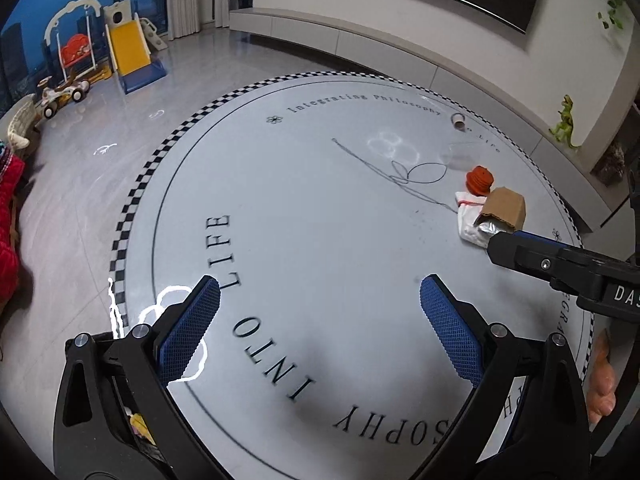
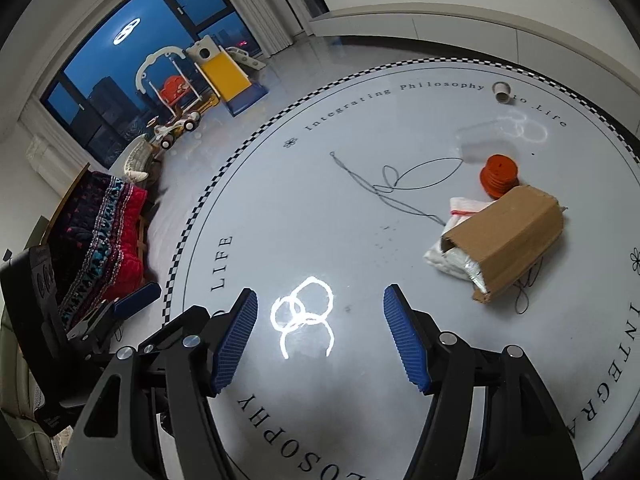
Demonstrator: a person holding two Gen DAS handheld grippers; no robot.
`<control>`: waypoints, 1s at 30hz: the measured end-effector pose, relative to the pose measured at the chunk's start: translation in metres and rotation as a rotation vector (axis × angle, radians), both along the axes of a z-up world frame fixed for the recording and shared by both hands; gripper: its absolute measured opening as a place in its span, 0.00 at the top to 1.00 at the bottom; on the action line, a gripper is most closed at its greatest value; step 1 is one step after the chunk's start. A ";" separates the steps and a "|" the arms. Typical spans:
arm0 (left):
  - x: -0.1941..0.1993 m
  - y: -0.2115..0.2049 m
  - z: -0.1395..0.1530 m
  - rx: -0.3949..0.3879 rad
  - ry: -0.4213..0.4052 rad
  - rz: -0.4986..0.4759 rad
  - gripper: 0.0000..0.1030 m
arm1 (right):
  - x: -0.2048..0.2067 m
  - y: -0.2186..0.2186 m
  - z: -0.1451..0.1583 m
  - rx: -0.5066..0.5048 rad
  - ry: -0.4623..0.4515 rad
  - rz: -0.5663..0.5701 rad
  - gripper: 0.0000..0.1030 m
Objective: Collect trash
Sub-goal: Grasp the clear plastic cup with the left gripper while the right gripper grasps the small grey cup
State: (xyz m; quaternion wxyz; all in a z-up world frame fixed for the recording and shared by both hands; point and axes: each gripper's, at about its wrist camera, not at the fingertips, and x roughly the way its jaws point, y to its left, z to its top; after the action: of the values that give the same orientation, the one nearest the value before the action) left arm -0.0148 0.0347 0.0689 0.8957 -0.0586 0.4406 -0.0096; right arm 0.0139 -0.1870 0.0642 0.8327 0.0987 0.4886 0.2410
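1. So far, by my reading, nothing is collected: every scrap lies on the round grey glass table [image 2: 304, 240] with the printed lettering, and no bin shows in either view.
2. Both tools are empty. The left gripper [image 1: 320, 292] has its blue pads spread apart over bare tabletop; the right gripper [image 2: 320, 300] likewise stands apart, nothing between its pads.
3. Seen from the right wrist, the torn brown cardboard box [image 2: 508, 236] lies on its side at about two o'clock from the pads, near but not touching.
4. Its long axis runs from eight to two o'clock, open mouth towards eight, with the crumpled white plastic bag [image 2: 452, 256] spilling out.
5. Just behind it stands the orange ribbed plastic spool [image 2: 500, 174]; the dark loose thread [image 2: 400, 184] trails towards ten o'clock, and a small pale paper cup [image 2: 502, 92] lies well apart at twelve.
6. All these remain to be picked up.
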 end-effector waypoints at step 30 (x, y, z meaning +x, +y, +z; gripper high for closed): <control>0.225 -0.145 -0.039 0.104 0.053 -0.349 0.06 | 0.216 -0.137 -0.027 -0.064 0.086 -0.297 0.35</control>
State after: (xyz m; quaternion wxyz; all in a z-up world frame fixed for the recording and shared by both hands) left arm 0.2105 -0.1105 0.0304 0.8703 0.0646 0.4676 -0.1405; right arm 0.2299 -0.3239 0.0367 0.8404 0.1532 0.5111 0.0952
